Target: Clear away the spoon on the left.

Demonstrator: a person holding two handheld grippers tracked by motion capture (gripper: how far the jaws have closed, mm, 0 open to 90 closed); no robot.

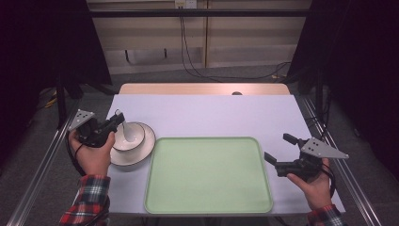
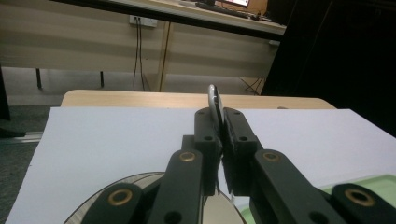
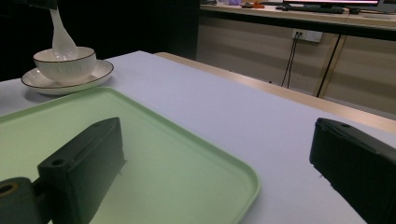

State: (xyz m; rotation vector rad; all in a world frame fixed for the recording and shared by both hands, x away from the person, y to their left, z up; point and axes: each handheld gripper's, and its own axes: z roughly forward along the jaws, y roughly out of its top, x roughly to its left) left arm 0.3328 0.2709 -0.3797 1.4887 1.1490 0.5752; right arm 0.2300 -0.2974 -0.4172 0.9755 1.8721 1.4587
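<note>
high view puts the left gripper (image 1: pixel 116 117) at the left of the frame, pinching the handle of a white spoon (image 1: pixel 126 132) whose scoop rests in a white bowl (image 1: pixel 134 139) on a dark-rimmed plate (image 1: pixel 141 153). the green tray (image 1: pixel 207 174) fills the lower middle, just right of the plate. at the lower right the right gripper (image 1: pixel 277 148) hangs with its jaws spread wide by the tray's right edge.

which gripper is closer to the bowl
Left. The left gripper is right at the bowl, shut on the spoon in it; the right gripper sits open across the tray.
</note>
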